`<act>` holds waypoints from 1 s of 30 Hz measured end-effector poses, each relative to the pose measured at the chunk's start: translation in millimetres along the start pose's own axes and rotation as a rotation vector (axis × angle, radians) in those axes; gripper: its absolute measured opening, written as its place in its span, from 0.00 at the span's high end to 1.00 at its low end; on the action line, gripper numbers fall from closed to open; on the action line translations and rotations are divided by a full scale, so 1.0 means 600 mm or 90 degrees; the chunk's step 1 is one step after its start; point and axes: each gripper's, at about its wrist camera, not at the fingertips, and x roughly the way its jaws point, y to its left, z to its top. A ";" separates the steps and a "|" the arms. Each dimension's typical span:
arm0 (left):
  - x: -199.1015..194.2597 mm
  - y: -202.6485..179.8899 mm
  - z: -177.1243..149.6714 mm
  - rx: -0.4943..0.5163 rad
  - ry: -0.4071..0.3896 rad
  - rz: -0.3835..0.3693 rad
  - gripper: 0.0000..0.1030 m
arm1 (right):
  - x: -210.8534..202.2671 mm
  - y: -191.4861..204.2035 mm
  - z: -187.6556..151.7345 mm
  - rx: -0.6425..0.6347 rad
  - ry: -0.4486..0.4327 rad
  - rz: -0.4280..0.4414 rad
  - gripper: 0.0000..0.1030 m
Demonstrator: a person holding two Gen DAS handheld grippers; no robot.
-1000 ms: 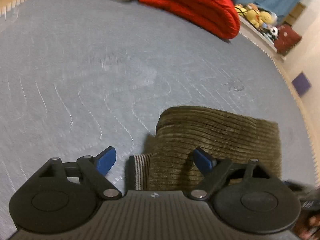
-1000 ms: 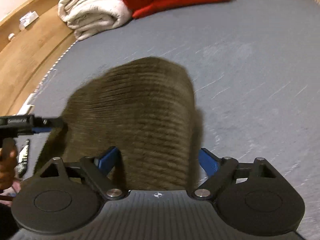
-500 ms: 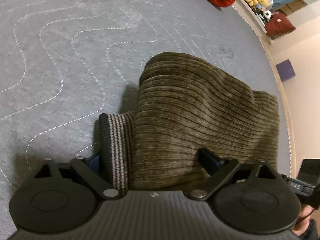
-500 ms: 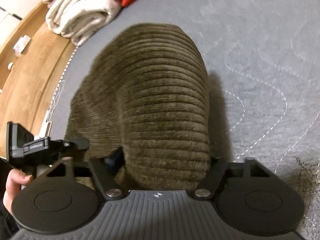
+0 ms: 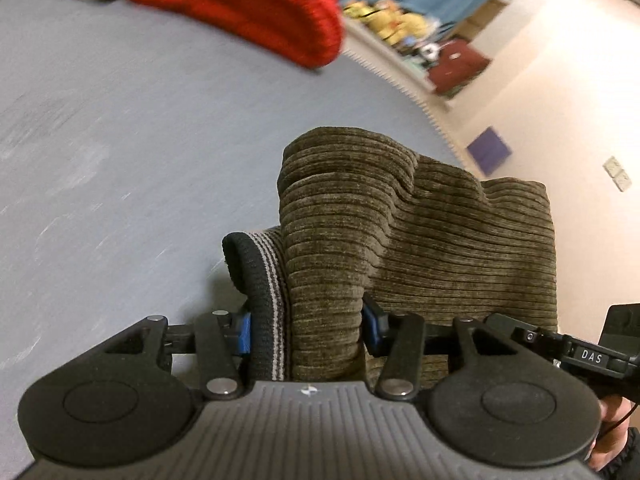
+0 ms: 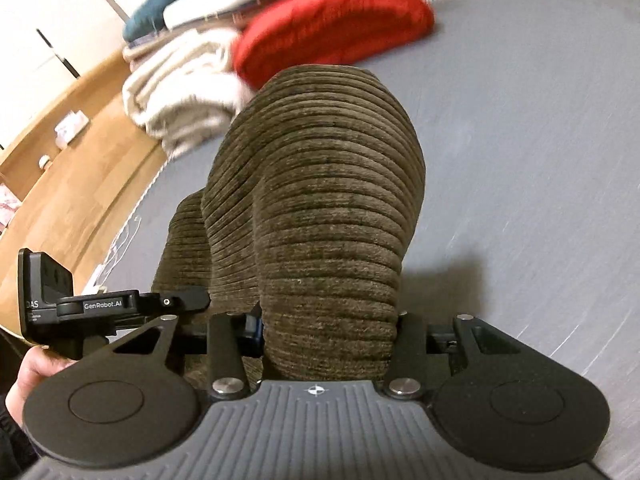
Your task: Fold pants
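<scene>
Left gripper (image 5: pixel 306 332): lower centre of the left wrist view, blue pads clamped on the striped elastic waistband (image 5: pixel 262 280) and the adjoining olive corduroy. Right gripper (image 6: pixel 330 328): lower centre of the right wrist view, jaws pinched on a thick bunched fold of the same cloth. Grey quilted mattress (image 5: pixel 120 140): fills the left and middle of both views, bearing all textiles. Corduroy pants (image 5: pixel 420 232): olive-brown, ribbed, centre of both views, rising in a hump from both grippers, the far part resting on the mattress. Red blanket (image 6: pixel 336 28): folded, top centre in both views, blurred. Cream blanket (image 6: pixel 180 92): folded, upper left of the right wrist view, touching the red one. Purple square (image 5: pixel 489 151): on the floor, right of the left wrist view.
</scene>
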 end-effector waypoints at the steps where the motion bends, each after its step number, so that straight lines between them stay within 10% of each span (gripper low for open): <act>1: 0.008 -0.014 0.007 0.014 -0.011 -0.007 0.47 | -0.007 -0.007 0.008 -0.011 -0.014 -0.007 0.56; 14: 0.096 -0.072 0.020 0.036 -0.043 -0.016 0.39 | 0.016 -0.134 0.111 0.029 -0.066 -0.094 0.53; 16: 0.107 -0.055 0.021 0.000 -0.009 0.060 0.21 | 0.041 -0.146 0.120 0.058 -0.046 -0.114 0.42; 18: 0.098 -0.042 0.018 -0.030 -0.014 0.187 0.20 | 0.060 -0.160 0.120 0.093 -0.022 -0.153 0.38; 20: 0.082 -0.041 0.018 -0.025 -0.021 0.211 0.21 | 0.060 -0.168 0.115 0.125 -0.039 -0.223 0.32; 30: 0.037 -0.174 -0.075 0.325 0.012 0.069 0.54 | 0.022 -0.136 0.078 -0.032 -0.016 -0.225 0.29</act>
